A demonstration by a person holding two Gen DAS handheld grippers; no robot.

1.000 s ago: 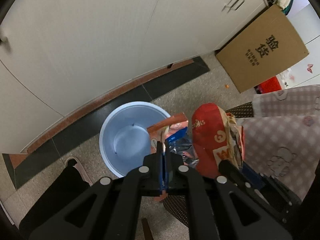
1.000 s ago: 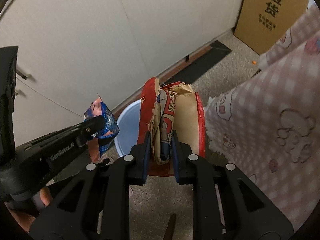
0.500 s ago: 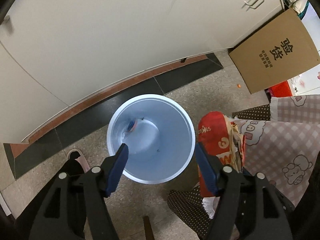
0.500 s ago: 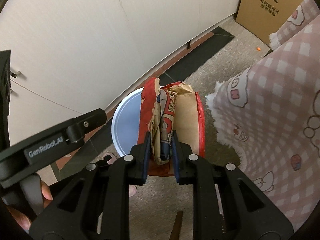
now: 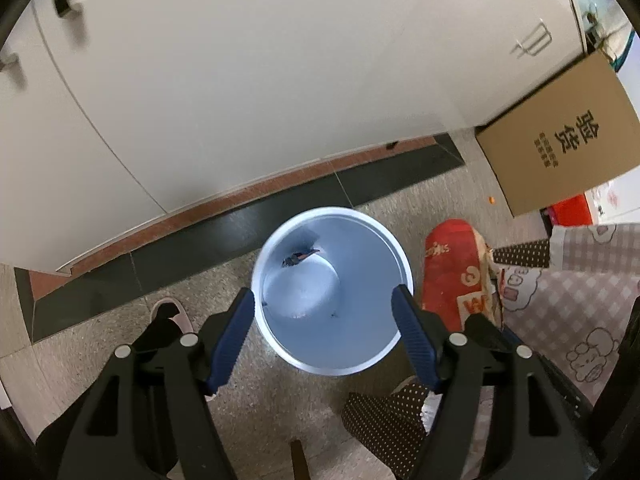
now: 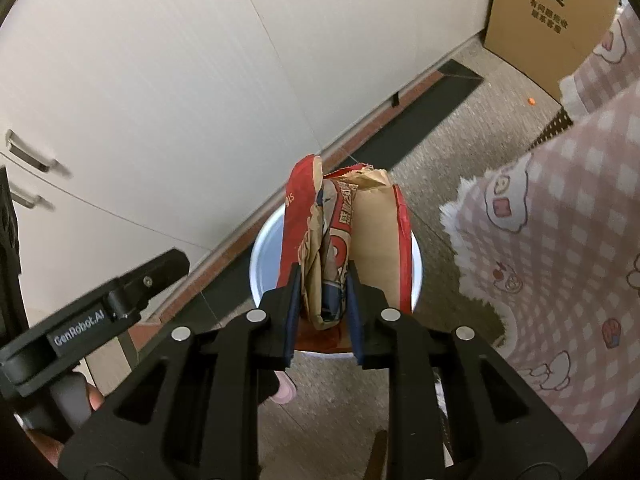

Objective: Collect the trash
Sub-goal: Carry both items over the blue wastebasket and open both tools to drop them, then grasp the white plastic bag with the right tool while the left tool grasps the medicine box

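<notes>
A light blue trash bin [image 5: 280,340] stands on the floor below my left gripper [image 5: 323,300], which is open and empty above it. A small wrapper [image 5: 298,258] lies inside the bin against its far wall. My right gripper [image 6: 320,280] is shut on a crumpled red and brown paper bag [image 6: 344,232] and holds it upright over the bin's rim [image 6: 256,264]. The same bag shows in the left wrist view [image 5: 452,276], right of the bin.
White cabinet doors [image 5: 260,80] with a dark and red baseboard [image 5: 200,236] stand behind the bin. A cardboard box [image 5: 560,140] leans at the right. A pink checked cloth [image 6: 560,220] hangs at the right. A shoe [image 5: 170,312] is left of the bin.
My left gripper opened and let the blue and orange wrapper fall into the bin. The right gripper carried the paper bag left, over the bin.
</notes>
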